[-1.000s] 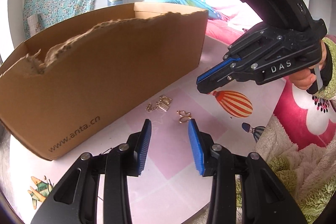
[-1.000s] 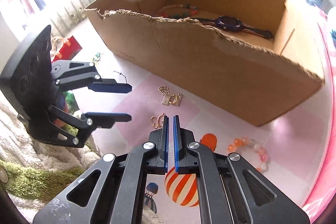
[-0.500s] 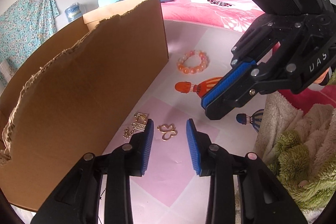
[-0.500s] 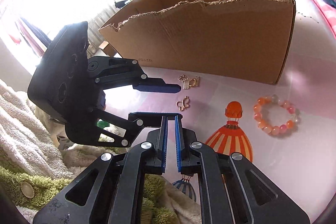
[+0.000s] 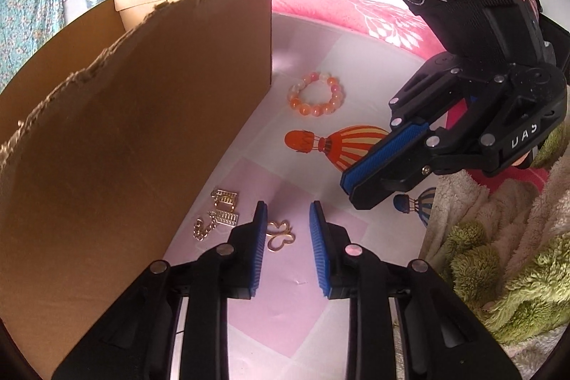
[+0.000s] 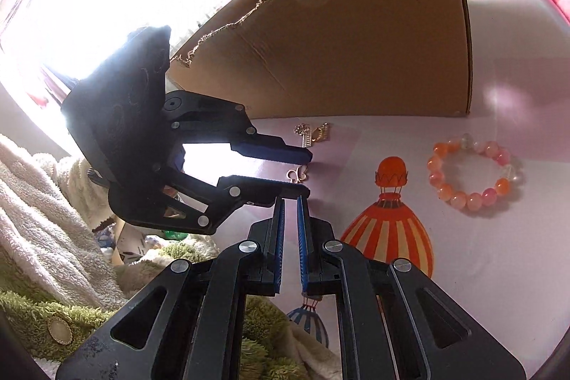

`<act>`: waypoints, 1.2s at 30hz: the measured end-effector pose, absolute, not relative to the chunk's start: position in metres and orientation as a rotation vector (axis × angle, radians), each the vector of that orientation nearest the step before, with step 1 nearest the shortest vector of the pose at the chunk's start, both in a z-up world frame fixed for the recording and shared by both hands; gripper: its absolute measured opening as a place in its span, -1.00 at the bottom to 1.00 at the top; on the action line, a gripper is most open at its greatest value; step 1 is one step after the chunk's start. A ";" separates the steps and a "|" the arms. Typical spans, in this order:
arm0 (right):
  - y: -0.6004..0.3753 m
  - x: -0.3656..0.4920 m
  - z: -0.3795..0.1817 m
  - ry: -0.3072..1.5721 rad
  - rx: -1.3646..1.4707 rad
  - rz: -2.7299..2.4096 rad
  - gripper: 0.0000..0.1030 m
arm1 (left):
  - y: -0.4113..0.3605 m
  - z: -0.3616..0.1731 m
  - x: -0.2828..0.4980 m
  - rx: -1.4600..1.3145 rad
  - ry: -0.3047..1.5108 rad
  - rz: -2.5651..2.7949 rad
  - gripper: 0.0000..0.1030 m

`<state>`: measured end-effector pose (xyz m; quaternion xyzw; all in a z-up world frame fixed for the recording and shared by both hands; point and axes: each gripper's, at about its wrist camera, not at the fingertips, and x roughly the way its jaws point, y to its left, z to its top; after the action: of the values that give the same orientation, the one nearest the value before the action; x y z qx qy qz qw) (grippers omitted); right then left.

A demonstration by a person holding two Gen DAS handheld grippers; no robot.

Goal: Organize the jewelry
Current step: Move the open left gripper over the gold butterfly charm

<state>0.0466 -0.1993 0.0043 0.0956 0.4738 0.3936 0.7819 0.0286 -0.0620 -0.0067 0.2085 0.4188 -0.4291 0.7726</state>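
A gold butterfly charm lies on the pink mat between the fingers of my open left gripper, which is low over it. It also shows in the right wrist view, between the left gripper's fingers. Gold chain earrings lie just left of it, against the cardboard box. An orange and pink bead bracelet lies farther off by the box corner. My right gripper is nearly shut and empty, hovering to the right of the charm.
The torn-edged cardboard box stands along the left side of the mat. Balloon prints mark the mat. A fluffy white and green blanket borders the mat on the right. A pink bed lies beyond.
My left gripper has moved forward and down, so the butterfly charm now sits between its fingers. The right gripper has drifted back and to the right, opening a small gap.
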 end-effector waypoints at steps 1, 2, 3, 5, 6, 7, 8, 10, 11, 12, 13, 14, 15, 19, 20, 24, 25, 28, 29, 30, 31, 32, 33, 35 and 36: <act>-0.201 0.047 0.004 1.020 0.214 0.849 -0.83 | -0.062 -0.006 0.030 0.432 0.928 -0.923 -0.54; -0.200 0.047 0.003 1.018 0.222 0.849 -0.82 | -0.060 -0.006 0.031 0.408 0.948 -0.915 -0.54; -0.202 0.046 0.002 1.015 0.231 0.848 -0.81 | -0.057 -0.005 0.031 0.377 0.969 -0.908 -0.54; -0.210 0.047 -0.001 1.011 0.246 0.844 -0.79 | -0.052 -0.005 0.032 0.286 1.014 -0.895 -0.54; -0.214 0.047 -0.001 1.010 0.252 0.842 -0.79 | -0.049 -0.006 0.032 0.234 1.036 -0.893 -0.54; -0.218 0.047 -0.001 1.008 0.258 0.841 -0.78 | -0.047 -0.006 0.031 0.187 1.054 -0.891 -0.54; -0.221 0.046 -0.001 1.006 0.264 0.840 -0.78 | -0.044 -0.007 0.030 0.150 1.066 -0.887 -0.54; -0.222 0.043 0.000 1.001 0.270 0.837 -0.76 | -0.041 -0.006 0.028 0.119 1.064 -0.873 -0.54; -0.225 0.043 0.001 0.999 0.270 0.836 -0.76 | -0.040 -0.004 0.027 0.123 1.052 -0.864 -0.54; -0.227 0.043 0.002 0.997 0.270 0.834 -0.75 | -0.038 -0.002 0.025 0.135 1.038 -0.854 -0.54; -0.228 0.042 0.003 0.995 0.269 0.833 -0.74 | -0.036 0.000 0.023 0.151 1.027 -0.843 -0.54; -0.229 0.041 0.004 0.992 0.269 0.832 -0.73 | -0.035 0.002 0.022 0.168 1.022 -0.832 -0.54; -0.230 0.041 0.004 0.991 0.270 0.831 -0.72 | -0.033 0.003 0.021 0.183 1.023 -0.820 -0.54; -0.236 0.039 0.002 0.986 0.285 0.827 -0.71 | -0.030 -0.001 0.022 0.179 1.061 -0.813 -0.54; -0.237 0.040 0.002 0.985 0.289 0.825 -0.70 | -0.030 -0.002 0.023 0.166 1.074 -0.816 -0.54; -0.233 0.034 0.002 0.978 0.299 0.818 -0.69 | -0.031 -0.006 0.024 0.099 1.106 -0.834 -0.54; -0.235 0.033 0.003 0.976 0.300 0.816 -0.68 | -0.031 -0.007 0.025 0.078 1.115 -0.837 -0.54; -0.237 0.029 0.004 0.972 0.300 0.806 -0.67 | -0.032 -0.009 0.024 0.032 1.133 -0.850 -0.54; -0.234 0.029 0.004 0.971 0.303 0.802 -0.67 | -0.033 -0.009 0.022 0.026 1.134 -0.853 -0.54; -0.234 0.029 0.004 0.970 0.306 0.799 -0.67 | -0.034 -0.009 0.021 0.022 1.133 -0.856 -0.54; -0.235 0.028 0.004 0.969 0.309 0.796 -0.67 | -0.036 -0.010 0.020 0.018 1.133 -0.861 -0.54; -0.236 0.027 0.004 0.968 0.312 0.793 -0.67 | -0.037 -0.010 0.019 0.012 1.133 -0.867 -0.55; -0.236 0.027 0.003 0.967 0.314 0.789 -0.67 | -0.040 -0.010 0.018 0.008 1.133 -0.871 -0.55; -0.235 0.027 0.003 0.967 0.318 0.782 -0.67 | -0.043 -0.009 0.014 0.026 1.120 -0.863 -0.55; -0.236 0.026 0.004 0.966 0.319 0.781 -0.67 | -0.046 -0.007 0.011 0.060 1.100 -0.846 -0.55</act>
<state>0.0259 -0.2359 0.0036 0.1488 0.4507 0.3643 0.8013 0.0115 -0.0455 -0.0072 0.0277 0.5070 -0.3899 0.7683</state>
